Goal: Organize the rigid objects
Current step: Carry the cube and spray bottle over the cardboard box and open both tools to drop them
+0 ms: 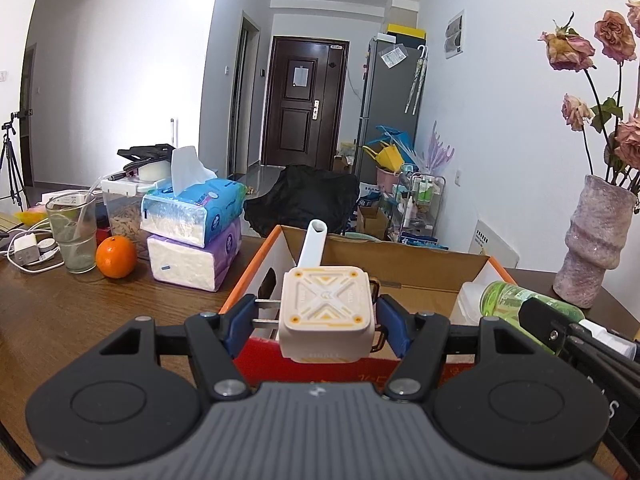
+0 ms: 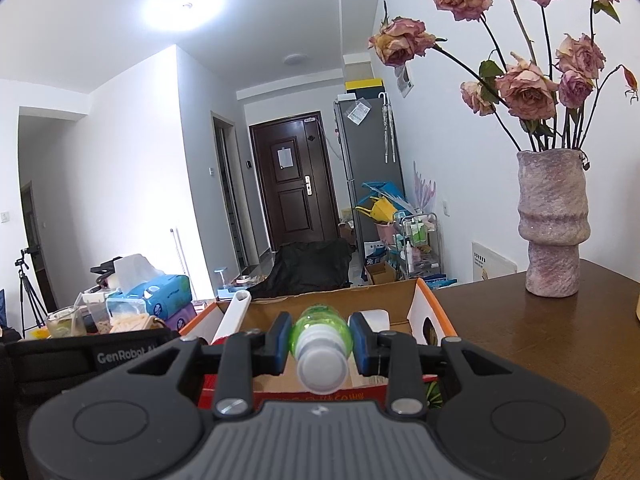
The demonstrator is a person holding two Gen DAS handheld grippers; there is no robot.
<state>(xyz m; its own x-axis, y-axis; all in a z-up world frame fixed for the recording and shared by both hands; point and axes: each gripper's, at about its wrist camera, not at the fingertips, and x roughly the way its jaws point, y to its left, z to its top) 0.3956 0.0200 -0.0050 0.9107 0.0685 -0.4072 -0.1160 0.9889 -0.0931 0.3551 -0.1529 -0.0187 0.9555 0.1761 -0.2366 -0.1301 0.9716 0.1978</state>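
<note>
- Left gripper (image 1: 316, 318) jaws are clamped on a cream square plug adapter (image 1: 326, 312); right gripper (image 2: 320, 342) jaws on a green plastic bottle (image 2: 322, 338).
- Both are held over an open cardboard box (image 1: 400, 264) on the brown wooden surface (image 1: 80, 312); a white tube (image 1: 314, 242) stands inside.
- Stacked tissue packs (image 1: 196, 232), an orange (image 1: 116, 257) and a pink vase (image 2: 554, 220) flank the box.

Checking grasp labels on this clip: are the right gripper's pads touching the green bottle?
Touching. The right wrist view shows both blue pads pressed against the sides of the green bottle, no gap either side, with the right gripper holding it over the cardboard box.
</note>
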